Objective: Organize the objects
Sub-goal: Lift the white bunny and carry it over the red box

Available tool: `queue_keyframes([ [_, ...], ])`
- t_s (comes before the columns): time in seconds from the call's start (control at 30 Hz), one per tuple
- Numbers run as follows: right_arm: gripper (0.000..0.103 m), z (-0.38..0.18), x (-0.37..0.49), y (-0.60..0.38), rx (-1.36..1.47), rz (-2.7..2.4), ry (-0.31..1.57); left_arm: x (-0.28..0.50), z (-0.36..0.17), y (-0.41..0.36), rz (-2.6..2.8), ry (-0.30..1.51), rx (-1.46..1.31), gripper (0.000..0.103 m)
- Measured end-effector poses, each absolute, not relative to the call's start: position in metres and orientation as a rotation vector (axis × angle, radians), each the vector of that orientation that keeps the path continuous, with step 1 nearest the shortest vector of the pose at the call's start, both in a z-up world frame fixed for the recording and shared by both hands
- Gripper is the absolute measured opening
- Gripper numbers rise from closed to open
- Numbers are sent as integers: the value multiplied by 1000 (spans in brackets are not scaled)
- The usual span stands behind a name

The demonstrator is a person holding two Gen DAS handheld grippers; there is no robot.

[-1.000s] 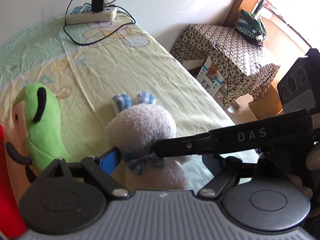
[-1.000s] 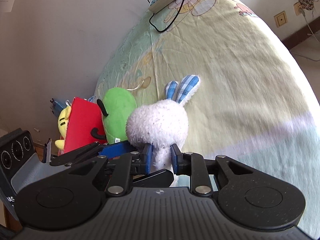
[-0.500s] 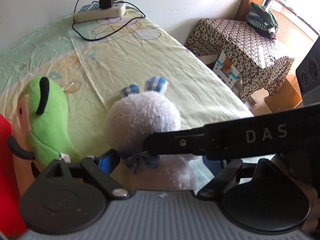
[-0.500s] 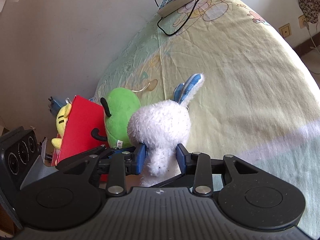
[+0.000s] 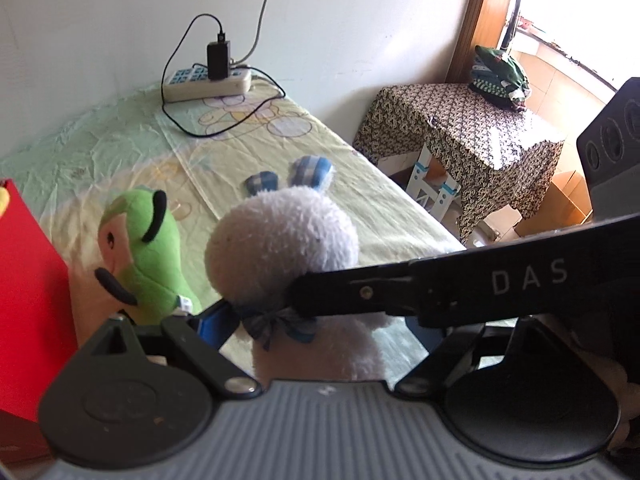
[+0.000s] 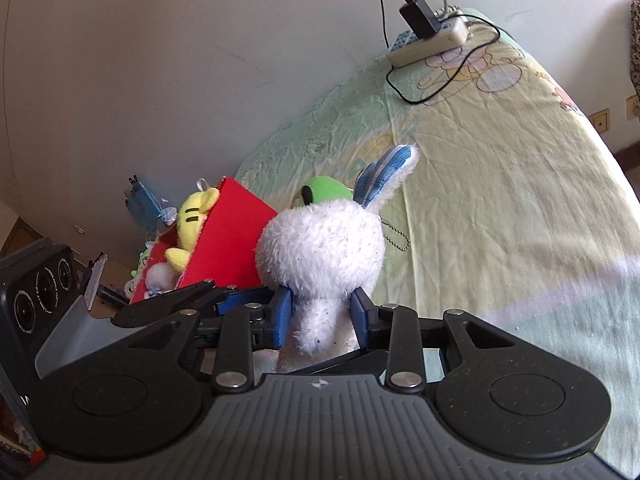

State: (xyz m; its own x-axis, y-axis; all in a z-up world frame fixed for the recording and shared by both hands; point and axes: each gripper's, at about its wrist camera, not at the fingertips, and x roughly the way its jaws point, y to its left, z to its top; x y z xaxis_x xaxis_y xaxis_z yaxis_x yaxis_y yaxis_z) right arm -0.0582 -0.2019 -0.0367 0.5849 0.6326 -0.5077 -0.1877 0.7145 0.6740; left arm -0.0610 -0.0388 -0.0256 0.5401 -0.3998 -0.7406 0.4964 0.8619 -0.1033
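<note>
pale yellow-green bed sheet point(image 6: 520, 208) lies bare to the right, up to a power strip point(image 5: 208, 82) by the wall. the white bunny point(image 6: 324, 252) stands near the bed's near edge, its body between the right gripper point(image 6: 320, 316)'s blue pads, which look pressed against it. a green plush point(image 5: 148, 248) sits just beside it, by a red box point(image 6: 228, 240) holding a yellow plush point(image 6: 192, 220). the left gripper point(image 5: 304, 320) is spread wide around the bunny, its right finger hidden behind the other tool.

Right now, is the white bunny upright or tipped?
Upright: the bunny has its head over its body and ears pointing up, with the right hand-held gripper around its neck.
</note>
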Motion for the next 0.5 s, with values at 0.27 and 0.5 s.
queue_keyframes([
  [0.27,35,2,-73,-155,606,530,699,-84,17,14,-551,716,146,87],
  [0.5,35,27,-72,-98,577,579,624,-98,46,78,-524,634,135,87],
])
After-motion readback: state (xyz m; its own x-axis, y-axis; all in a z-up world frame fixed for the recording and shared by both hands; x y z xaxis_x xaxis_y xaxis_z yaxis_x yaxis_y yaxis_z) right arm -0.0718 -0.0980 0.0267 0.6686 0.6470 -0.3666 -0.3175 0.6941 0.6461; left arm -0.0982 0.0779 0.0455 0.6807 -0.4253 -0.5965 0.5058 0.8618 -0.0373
